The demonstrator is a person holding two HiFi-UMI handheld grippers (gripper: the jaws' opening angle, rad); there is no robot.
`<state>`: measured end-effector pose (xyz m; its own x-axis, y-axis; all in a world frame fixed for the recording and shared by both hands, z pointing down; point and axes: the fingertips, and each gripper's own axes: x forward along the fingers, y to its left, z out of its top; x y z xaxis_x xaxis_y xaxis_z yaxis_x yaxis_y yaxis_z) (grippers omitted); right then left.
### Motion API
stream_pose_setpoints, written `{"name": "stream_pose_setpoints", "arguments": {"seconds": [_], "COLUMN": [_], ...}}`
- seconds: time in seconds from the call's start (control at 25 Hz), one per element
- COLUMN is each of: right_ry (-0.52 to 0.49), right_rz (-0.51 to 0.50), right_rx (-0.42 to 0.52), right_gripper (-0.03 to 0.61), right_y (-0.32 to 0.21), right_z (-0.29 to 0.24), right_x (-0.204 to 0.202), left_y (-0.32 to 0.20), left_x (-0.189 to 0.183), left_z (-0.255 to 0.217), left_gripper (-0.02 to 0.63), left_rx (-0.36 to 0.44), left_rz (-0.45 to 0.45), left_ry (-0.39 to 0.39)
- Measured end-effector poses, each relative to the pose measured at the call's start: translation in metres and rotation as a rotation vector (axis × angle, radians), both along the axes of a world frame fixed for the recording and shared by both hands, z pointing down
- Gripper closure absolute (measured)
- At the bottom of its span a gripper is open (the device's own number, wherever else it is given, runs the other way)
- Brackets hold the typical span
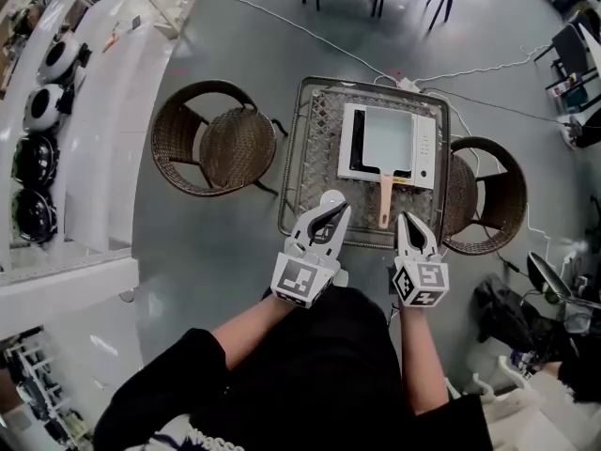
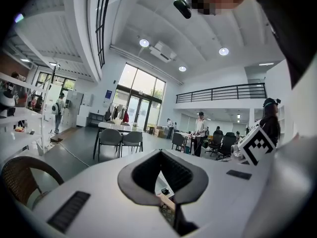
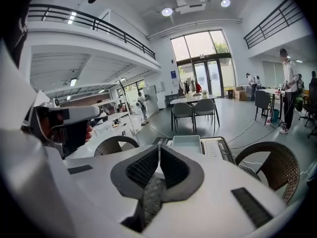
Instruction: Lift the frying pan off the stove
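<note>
A square pale frying pan [image 1: 387, 139] sits on a white stove [image 1: 427, 150] on a mesh-topped table [image 1: 310, 158]. Its wooden handle [image 1: 385, 201] points toward me. My left gripper [image 1: 335, 203] hovers over the table's near edge, left of the handle, shut with nothing in it. My right gripper [image 1: 410, 222] is just right of the handle's end, also shut and empty. The right gripper view has the shut tips [image 3: 158, 147] in front of the pan [image 3: 188, 144] and stove [image 3: 214, 148]. The left gripper view shows its tips [image 2: 160, 152] touching.
A wicker chair [image 1: 221, 139] stands left of the table and another [image 1: 488, 195] at its right. A white cable [image 1: 310, 31] runs across the grey floor to the stove. White shelving [image 1: 56, 111] lines the left side. Bags and gear [image 1: 545, 308] lie at the right.
</note>
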<state>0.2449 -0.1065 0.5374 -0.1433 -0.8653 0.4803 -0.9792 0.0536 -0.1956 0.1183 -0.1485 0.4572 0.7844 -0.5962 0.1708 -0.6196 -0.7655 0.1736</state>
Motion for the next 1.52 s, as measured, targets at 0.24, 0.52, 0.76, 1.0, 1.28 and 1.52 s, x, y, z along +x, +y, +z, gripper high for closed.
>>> {"name": "stream_pose_setpoints", "arguments": {"seconds": [0.24, 0.52, 0.76, 1.0, 1.28, 1.52], "right_ry": [0.053, 0.061, 0.072, 0.049, 0.055, 0.011], "right_rz": [-0.053, 0.024, 0.045, 0.054, 0.075, 0.068], "right_rx": [-0.098, -0.178, -0.251, -0.351, -0.438, -0.544], "right_gripper": [0.546, 0.546, 0.546, 0.545, 0.435, 0.368], "right_y": [-0.026, -0.054, -0.074, -0.082, -0.088, -0.089], "right_z": [0.041, 0.079, 0.11, 0.151, 0.184, 0.219], "right_x": [-0.006, -0.005, 0.005, 0.017, 0.022, 0.029], "left_y": [-0.023, -0.048, -0.06, -0.075, -0.095, -0.104], "left_x": [-0.002, -0.015, -0.009, -0.006, -0.015, -0.005], "left_z": [0.018, 0.025, 0.036, 0.05, 0.058, 0.069], "left_gripper": [0.605, 0.606, 0.606, 0.605, 0.605, 0.604], "left_rx": [-0.019, -0.046, -0.088, -0.111, -0.126, -0.155], "left_rz": [0.009, 0.044, 0.062, 0.08, 0.067, 0.075], "left_ry": [0.025, 0.004, 0.053, 0.042, 0.042, 0.029]}}
